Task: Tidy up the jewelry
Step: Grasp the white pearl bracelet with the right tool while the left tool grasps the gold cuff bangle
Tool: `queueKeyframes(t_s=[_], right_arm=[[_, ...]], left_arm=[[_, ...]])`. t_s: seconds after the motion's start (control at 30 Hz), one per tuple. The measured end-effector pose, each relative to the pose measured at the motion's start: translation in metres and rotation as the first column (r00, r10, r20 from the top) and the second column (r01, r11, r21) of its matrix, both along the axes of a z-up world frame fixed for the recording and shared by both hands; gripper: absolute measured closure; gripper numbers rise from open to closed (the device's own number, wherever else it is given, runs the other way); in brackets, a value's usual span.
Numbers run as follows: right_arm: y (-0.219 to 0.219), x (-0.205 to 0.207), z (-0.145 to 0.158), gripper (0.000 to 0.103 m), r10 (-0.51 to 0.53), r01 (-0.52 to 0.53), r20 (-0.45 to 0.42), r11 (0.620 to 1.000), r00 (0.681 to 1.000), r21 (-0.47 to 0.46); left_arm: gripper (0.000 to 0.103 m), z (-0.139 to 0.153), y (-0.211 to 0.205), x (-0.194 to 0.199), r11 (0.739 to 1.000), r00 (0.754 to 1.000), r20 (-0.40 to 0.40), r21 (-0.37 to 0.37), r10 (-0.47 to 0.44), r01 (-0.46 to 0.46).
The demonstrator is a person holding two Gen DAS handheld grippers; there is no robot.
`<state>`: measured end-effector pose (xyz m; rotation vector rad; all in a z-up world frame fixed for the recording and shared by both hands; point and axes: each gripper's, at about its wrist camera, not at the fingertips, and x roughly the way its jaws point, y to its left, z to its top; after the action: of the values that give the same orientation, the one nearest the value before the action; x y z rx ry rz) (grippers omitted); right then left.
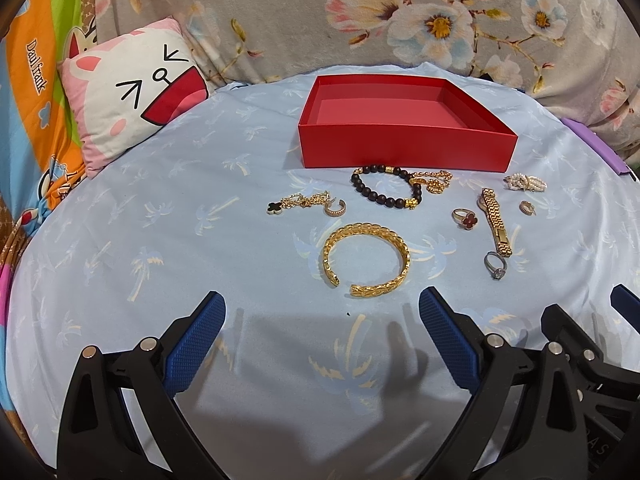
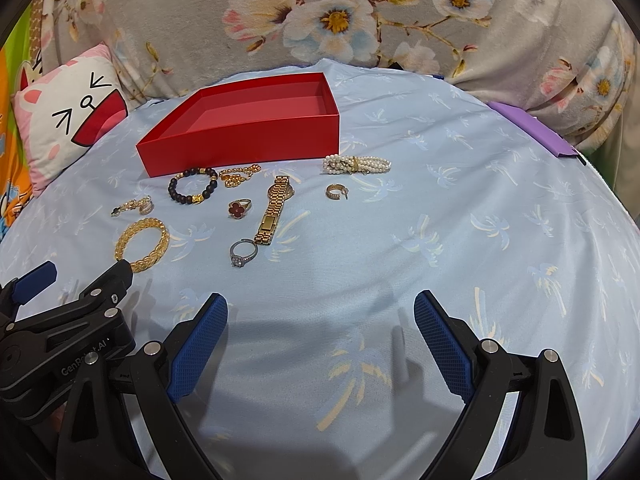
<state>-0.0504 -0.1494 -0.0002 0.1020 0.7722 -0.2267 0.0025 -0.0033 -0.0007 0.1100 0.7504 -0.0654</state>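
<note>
The left gripper (image 1: 322, 312) is hovering low over the blue sheet (image 1: 140, 240) with its fingers (image 1: 200, 336) spread wide and gripping nothing. Just ahead of the gap between them, the gold cuff (image 1: 366, 258) is lying flat, its opening facing the fingers. Farther ahead, the bead bracelet (image 1: 386, 186) is resting near the front wall of the red box (image 1: 404, 146), touching a gold chain (image 1: 436, 182) on its right. Ahead and left of the cuff, a clover chain (image 1: 300, 202) and a hoop earring (image 1: 335, 208) are lying together. Ahead of the right finger, a red clover ring (image 1: 466, 218), a gold watch (image 1: 494, 220) and a diamond ring (image 1: 496, 266) are sitting close together, with a pearl bracelet (image 1: 526, 182) and a second hoop (image 1: 527, 206) beyond them.

The right gripper (image 2: 320, 316) is also holding wide apart and empty, its fingers (image 2: 440, 340) hanging over bare sheet. The jewelry is lying ahead and to the left of them: the diamond ring (image 2: 242, 254) nearest, just beside the watch (image 2: 276, 210), and the cuff (image 2: 142, 250) off past the left finger, partly behind the other gripper's black frame. The pearl bracelet (image 2: 356, 164) is lying straight ahead, near the box's (image 2: 240, 148) right corner. The box is standing open with nothing in it. A cat pillow (image 1: 136, 96) is leaning far ahead on the left.
</note>
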Motion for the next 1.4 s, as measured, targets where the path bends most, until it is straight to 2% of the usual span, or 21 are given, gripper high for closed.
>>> queueKeyframes(t_s=[0.23, 0.43, 0.57, 0.7, 0.83, 1.03, 1.17, 1.3, 1.4], right_arm=[[-0.003, 0.003, 0.002, 0.010, 0.049, -0.049, -0.013, 0.998, 0.999, 0.036], [-0.026, 0.020, 0.012, 0.010, 0.056, -0.056, -0.022, 0.998, 0.998, -0.015], [-0.053, 0.047, 0.023, 0.010, 0.083, -0.083, 0.000, 0.996, 0.997, 0.016], [-0.070, 0.074, 0.020, 0.010, 0.106, -0.105, -0.020, 0.994, 0.994, 0.035], [-0.078, 0.098, 0.014, 0.011, 0.131, -0.129, -0.042, 0.990, 0.990, 0.051], [-0.076, 0.125, 0.015, 0.014, 0.180, -0.181, -0.049, 0.983, 0.982, -0.027], [-0.082, 0.141, 0.007, 0.017, 0.193, -0.195, -0.081, 0.981, 0.978, -0.017], [-0.085, 0.154, -0.001, 0.020, 0.213, -0.215, -0.102, 0.977, 0.972, -0.008], [-0.087, 0.160, -0.009, 0.030, 0.227, -0.226, -0.137, 0.974, 0.964, 0.026]], left_arm=[[0.006, 0.009, 0.013, -0.005, 0.999, 1.000, 0.026, -0.052, -0.016, 0.017], [0.006, 0.010, 0.034, 0.007, 0.997, 0.999, -0.032, -0.074, 0.030, -0.033], [0.006, 0.021, 0.054, 0.014, 0.991, 0.997, -0.010, -0.105, 0.078, -0.078], [0.006, 0.028, 0.061, 0.019, 0.993, 0.998, 0.004, -0.102, 0.066, -0.066], [0.006, 0.025, 0.056, 0.025, 0.994, 0.999, -0.024, -0.103, 0.024, -0.026], [0.006, 0.015, 0.032, 0.033, 0.995, 0.996, -0.068, -0.088, -0.053, 0.047], [0.006, 0.001, 0.011, 0.039, 0.992, 0.986, -0.117, -0.063, -0.118, 0.112], [0.006, -0.010, -0.002, 0.047, 0.991, 0.981, -0.145, -0.048, -0.132, 0.126], [0.006, -0.013, -0.004, 0.053, 0.991, 0.978, -0.162, -0.049, -0.128, 0.122]])
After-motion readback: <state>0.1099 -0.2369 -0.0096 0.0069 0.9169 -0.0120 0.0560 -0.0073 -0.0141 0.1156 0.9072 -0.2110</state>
